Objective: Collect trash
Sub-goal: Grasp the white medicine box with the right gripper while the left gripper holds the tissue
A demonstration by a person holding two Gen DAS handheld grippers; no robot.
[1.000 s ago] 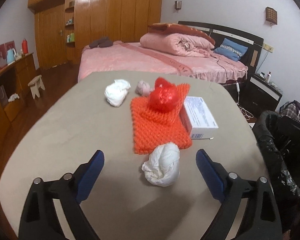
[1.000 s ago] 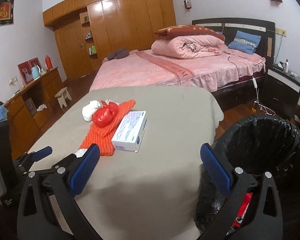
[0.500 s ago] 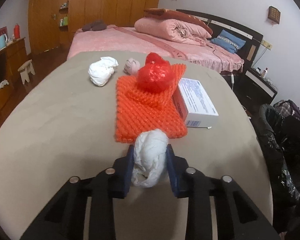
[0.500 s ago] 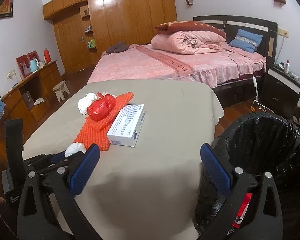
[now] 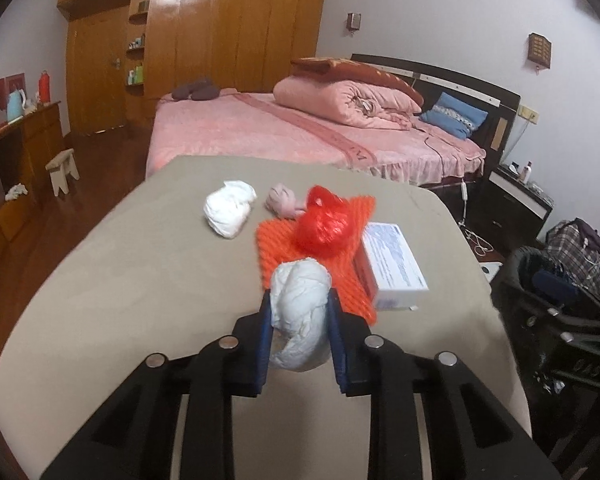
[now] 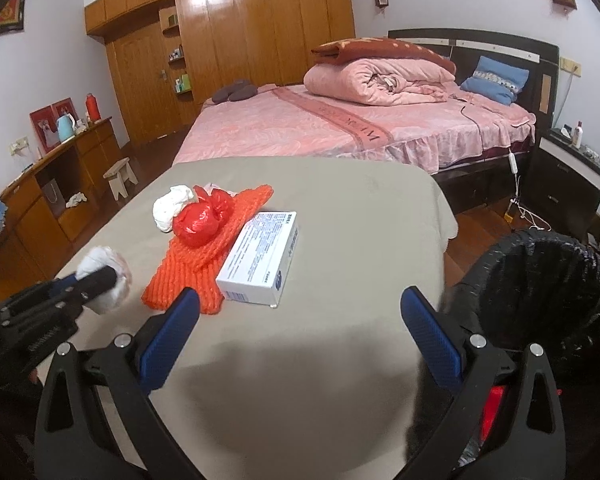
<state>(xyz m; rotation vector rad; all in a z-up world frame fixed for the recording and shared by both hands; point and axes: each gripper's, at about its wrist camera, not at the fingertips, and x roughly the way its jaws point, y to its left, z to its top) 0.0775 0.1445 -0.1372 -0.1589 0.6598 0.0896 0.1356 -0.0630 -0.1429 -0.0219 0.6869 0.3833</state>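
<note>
white crumpled wad [image 5: 300, 312] now sits clamped in the left gripper [image 5: 300, 332], lifted off the table [image 5: 120, 280] (wide-open a second ago); right gripper [image 6: 300, 336] gapes empty beside the trash bin [image 6: 548, 280].

Crumpled white paper wad [image 5: 299, 312] in matt black plastic left gripper [image 5: 300, 332] | blue ribbed pads [image 6: 168, 336] on right gripper [image 6: 300, 336] | matt beige cloth table [image 6: 340, 264] | coarse orange knit mat [image 5: 284, 248] | glossy red plastic bag [image 5: 324, 228] | smooth cardboard box [image 6: 260, 258] | glossy wooden wardrobe [image 6: 240, 48]
</note>
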